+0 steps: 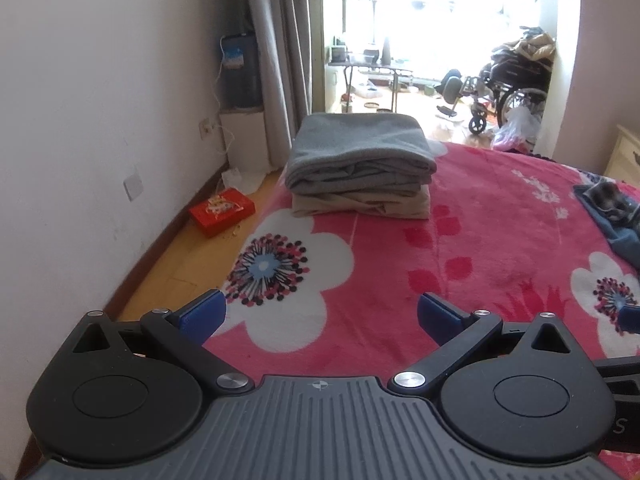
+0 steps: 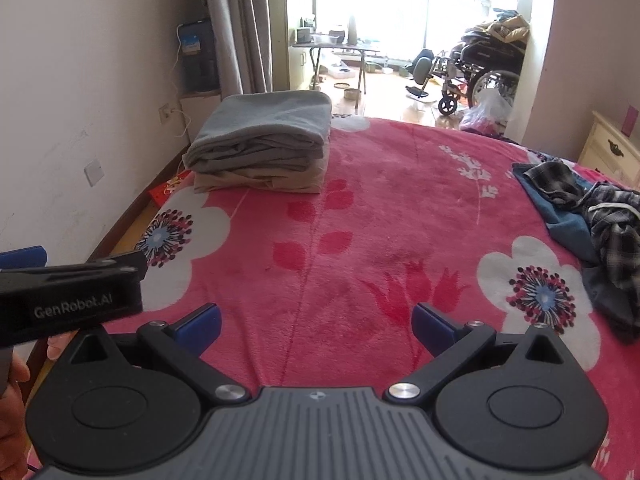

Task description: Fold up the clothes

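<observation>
Hovering low over the bed, the left gripper (image 1: pixel 322 314) has its blue-padded fingers spread wide with nothing between them, and the right gripper (image 2: pixel 316 322) beside it is spread just as wide and equally empty. In the right wrist view the black body of the left gripper shows at the left edge, with part of the person's hand (image 2: pixel 14 408) below it. Under both tools lies the pink blanket (image 2: pixel 360 208), printed with white flowers and red leaves, bare in the stretch directly ahead of the fingers. Farther out, near the far left corner of the bed, sits a neat stack of folded clothes (image 1: pixel 360 164): grey pieces on top of a beige one. Well apart from it, on the right side of the bed, an unfolded heap (image 2: pixel 596 216) of dark plaid and blue garments lies crumpled. Beyond the bed's left edge a red box (image 1: pixel 222 210) rests on the wooden floor by the wall, grey curtains (image 1: pixel 276 60) hang behind the stack, and a wheelchair (image 1: pixel 500 88) stands in the bright room past the doorway.
</observation>
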Demonstrator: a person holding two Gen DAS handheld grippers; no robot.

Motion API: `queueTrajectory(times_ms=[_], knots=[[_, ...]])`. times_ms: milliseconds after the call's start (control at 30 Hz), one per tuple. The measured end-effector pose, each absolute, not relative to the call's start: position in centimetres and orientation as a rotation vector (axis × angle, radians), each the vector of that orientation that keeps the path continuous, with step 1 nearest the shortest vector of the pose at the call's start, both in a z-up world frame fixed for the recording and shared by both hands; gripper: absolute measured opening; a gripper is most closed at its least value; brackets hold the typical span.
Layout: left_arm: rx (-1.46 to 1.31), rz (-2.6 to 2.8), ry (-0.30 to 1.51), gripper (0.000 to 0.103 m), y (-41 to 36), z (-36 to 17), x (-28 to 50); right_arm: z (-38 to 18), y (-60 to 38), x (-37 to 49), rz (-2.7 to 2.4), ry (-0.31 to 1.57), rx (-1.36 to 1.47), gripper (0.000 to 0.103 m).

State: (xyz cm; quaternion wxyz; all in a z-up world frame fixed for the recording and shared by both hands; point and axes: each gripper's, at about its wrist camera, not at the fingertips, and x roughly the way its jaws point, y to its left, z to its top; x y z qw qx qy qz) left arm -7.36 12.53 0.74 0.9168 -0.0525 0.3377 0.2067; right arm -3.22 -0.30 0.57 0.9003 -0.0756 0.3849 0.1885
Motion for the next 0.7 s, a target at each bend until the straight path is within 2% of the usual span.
queueTrajectory(times_ms=[700], knots=[[-0.103, 0.507, 0.712, 0.103, 14.0, 0.4, -8.0, 1.0, -0.2, -3.3, 0.368, 0.783, -0.150, 0.103]])
